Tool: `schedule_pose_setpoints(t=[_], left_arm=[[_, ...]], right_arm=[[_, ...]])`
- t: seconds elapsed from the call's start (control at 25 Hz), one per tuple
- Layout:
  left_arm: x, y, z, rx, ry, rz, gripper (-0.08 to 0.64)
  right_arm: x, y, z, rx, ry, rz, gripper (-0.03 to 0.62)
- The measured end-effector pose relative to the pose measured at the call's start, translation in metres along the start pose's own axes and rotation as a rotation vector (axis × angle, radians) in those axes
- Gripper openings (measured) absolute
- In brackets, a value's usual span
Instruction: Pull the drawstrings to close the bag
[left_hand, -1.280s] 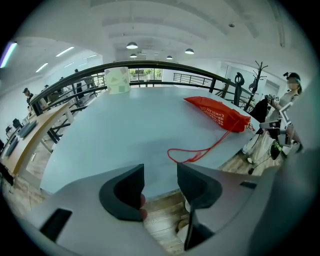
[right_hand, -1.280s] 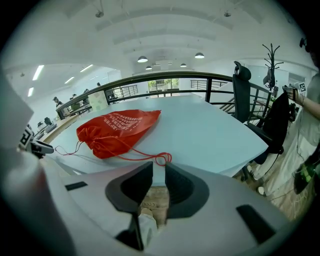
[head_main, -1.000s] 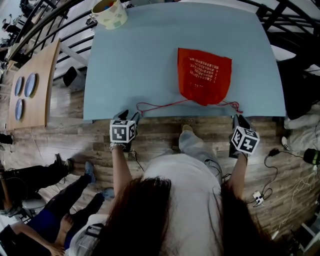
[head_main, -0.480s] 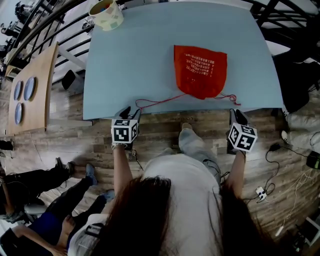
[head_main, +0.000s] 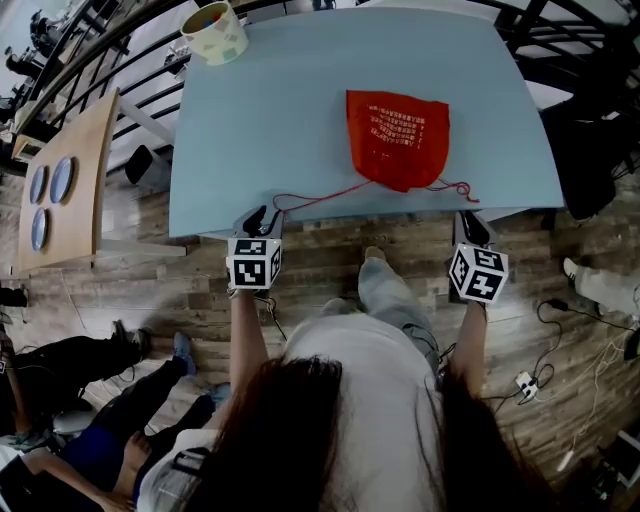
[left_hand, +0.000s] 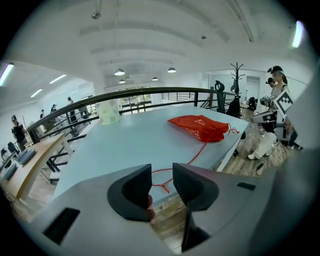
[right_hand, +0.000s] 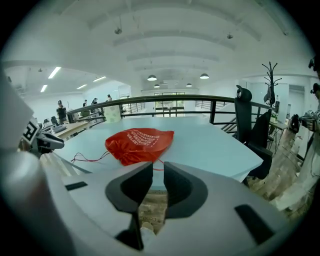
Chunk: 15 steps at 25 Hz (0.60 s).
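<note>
1. Bag (head_main: 397, 137), head view: the red bag lies flat on the light blue table (head_main: 270, 110), its near end gathered toward the person. The left drawstring (head_main: 320, 197) trails slack to the table's near edge, and the right drawstring (head_main: 455, 187) lies curled just beside the mouth. The left gripper (head_main: 258, 218) and right gripper (head_main: 468, 225) hover at that edge, apart from the bag.

2. Left gripper view: the left gripper (left_hand: 161, 170) is released. Its jaws have just been closing, yet a clear gap remains. The string's knot (left_hand: 162, 187) shows through that gap, lying on the table beyond, with no pad pressing on it. The bag (left_hand: 200, 127) sits farther back.

3. Right gripper view: the right gripper (right_hand: 158, 167) has its jaws slightly apart and grasps nothing. A short red bit of string shows through the gap, lying on the table. The bag (right_hand: 137, 145) is straight ahead.

4. Step in hand: neither string is gripped, so I judge this to be the taking-hold stage. Next, each gripper needs to go forward around its string end and clamp on it. Then both pull outward, away from the mouth.

5. Against the earlier head pictures, bag and strings lie as they did. Only the framing has shifted slightly.
</note>
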<state>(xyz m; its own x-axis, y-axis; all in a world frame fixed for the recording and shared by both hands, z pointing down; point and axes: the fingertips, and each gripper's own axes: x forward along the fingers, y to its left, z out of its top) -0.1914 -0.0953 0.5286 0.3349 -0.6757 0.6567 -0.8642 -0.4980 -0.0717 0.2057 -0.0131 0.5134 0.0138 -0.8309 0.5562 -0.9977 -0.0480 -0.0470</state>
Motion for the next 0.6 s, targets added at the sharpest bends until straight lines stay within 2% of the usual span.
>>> schedule_pose_setpoints(t=[0.28,0.6], left_arm=[[-0.012,-0.014,0.004,0.048,-0.041,-0.017,0.130],[-0.033,-0.026,0.021,0.080,-0.114,-0.038,0.109]], right_arm=[[-0.017,0.027,0.016,-0.058,-0.090,0.012,0.077],[-0.039,0.049,0.027,-0.093,-0.142,0.019,0.077]])
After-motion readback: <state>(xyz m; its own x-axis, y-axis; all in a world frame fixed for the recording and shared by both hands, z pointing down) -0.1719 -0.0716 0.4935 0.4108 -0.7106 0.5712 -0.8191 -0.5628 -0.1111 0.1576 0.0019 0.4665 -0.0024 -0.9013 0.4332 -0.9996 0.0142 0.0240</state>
